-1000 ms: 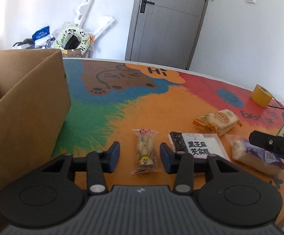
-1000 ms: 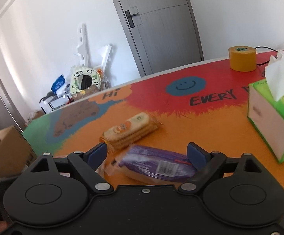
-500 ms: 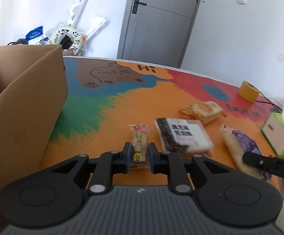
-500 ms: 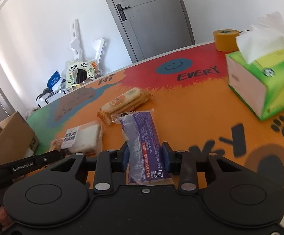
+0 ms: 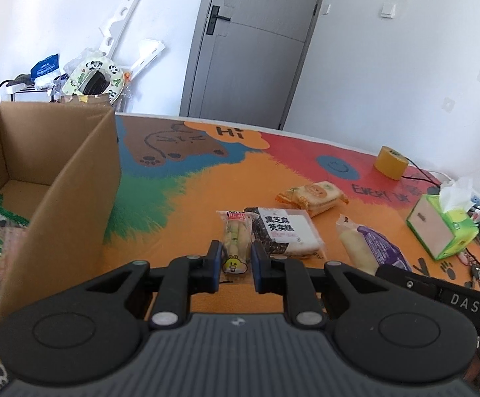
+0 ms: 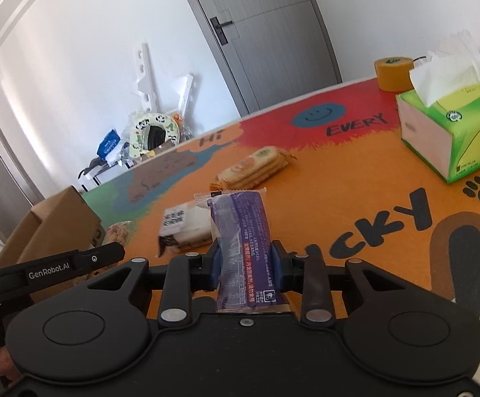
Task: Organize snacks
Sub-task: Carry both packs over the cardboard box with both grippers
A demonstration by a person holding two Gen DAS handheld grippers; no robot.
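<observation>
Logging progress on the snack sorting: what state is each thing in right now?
left gripper: shut on the narrow snack pack
right gripper: jaws just closing, shut on the purple snack pack
cardboard box: open, packets inside
tissue box: open, tissue sticking out
door: closed

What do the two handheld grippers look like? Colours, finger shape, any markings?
Both are matte black plastic with two round discs and silver pivot screws. The left gripper has a ribbed grey top plate and blue pads; its side reads "GenRobot.AI". The right gripper also has blue pads; "DAS" shows on its side.
</observation>
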